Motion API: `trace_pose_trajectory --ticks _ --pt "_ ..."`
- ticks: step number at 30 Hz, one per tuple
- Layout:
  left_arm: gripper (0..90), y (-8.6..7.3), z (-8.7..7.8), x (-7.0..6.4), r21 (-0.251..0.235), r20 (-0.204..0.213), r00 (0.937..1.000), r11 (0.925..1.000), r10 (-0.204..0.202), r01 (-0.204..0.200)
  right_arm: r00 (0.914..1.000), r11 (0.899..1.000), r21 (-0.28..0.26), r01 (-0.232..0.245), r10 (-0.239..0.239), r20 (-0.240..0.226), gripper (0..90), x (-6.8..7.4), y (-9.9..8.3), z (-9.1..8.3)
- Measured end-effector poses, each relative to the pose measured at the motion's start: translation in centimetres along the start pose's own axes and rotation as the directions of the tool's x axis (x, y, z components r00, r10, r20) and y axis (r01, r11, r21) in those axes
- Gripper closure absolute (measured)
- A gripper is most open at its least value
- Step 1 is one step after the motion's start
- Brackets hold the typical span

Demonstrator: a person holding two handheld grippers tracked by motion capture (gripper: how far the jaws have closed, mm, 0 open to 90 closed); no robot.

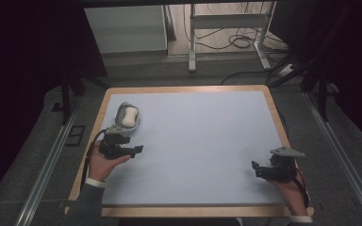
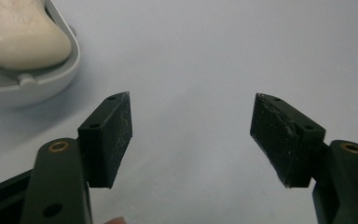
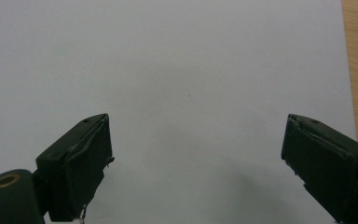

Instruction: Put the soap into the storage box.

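**Soap dish just beyond left hand-held gripper**

Left hand-held gripper (image 1: 133, 150) released, jaws spread wide, nothing between. Cream soap bar (image 1: 130, 115), rounded and smooth, in oval grey plastic dish (image 1: 118, 114) just ahead, long axis running away from person. Right hand-held gripper (image 1: 256, 168) likewise released, well apart across matte pale-blue worktop (image 1: 198, 141).

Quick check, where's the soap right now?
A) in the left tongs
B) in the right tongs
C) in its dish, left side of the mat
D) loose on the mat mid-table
C: the soap lies in its grey dish at the mat's left side, just beyond the left tongs, whose jaws stand apart with nothing between them; the right tongs are open too, with nothing in them.
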State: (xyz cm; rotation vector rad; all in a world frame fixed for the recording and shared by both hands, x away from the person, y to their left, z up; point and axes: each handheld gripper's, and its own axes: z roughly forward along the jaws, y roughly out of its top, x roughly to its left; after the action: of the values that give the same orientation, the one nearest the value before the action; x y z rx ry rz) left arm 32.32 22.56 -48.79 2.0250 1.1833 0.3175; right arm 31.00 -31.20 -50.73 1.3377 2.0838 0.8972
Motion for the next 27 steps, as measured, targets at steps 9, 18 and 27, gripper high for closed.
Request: trace_pose_trajectory --ticks 9,18,27 --pt "29.6 -2.7 -0.3 -0.8 0.006 -0.029 0.9993 0.9997 -0.023 0.024 1.0 1.0 0.0 -0.001 0.001 0.006 8.4 -0.1 -0.2 -0.2" --pt "29.7 -4.0 0.1 -0.9 0.013 -0.047 0.9982 0.9992 -0.037 0.038 0.9999 1.0 -0.002 -0.006 0.006 0.013 8.4 -0.2 -0.3 -0.4" --pt "29.2 -4.0 0.3 -0.7 0.014 -0.039 0.9984 0.999 -0.041 0.042 0.9998 1.0 0.0 0.0 0.0 0.018 8.4 -0.2 -0.4 -0.3"
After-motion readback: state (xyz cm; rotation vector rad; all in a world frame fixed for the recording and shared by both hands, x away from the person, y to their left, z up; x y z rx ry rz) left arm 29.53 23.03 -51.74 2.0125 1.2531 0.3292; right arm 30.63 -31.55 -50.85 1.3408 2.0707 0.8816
